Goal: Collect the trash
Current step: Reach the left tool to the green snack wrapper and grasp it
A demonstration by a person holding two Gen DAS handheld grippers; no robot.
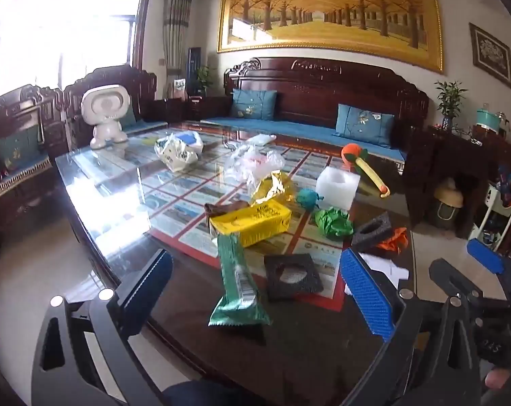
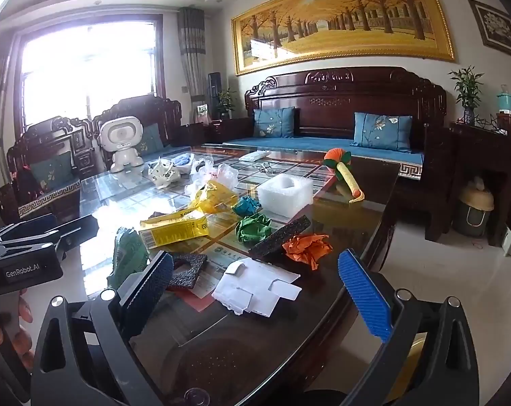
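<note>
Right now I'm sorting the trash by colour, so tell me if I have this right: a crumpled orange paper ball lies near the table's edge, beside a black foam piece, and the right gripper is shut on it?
Not quite. The right gripper is open and holds nothing, as the right wrist view shows. The orange paper ball does lie near the table's edge, beside the black foam piece.

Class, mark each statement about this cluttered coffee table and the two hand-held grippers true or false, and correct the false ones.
1. Both hand-held grippers, left and right, are open and empty. True.
2. The green wrapper is inside a bin. False: it lies on the table.
3. The white foam block stands behind the green paper ball. True.
4. The orange paper ball sits on the sofa. False: it is on the table.
</note>
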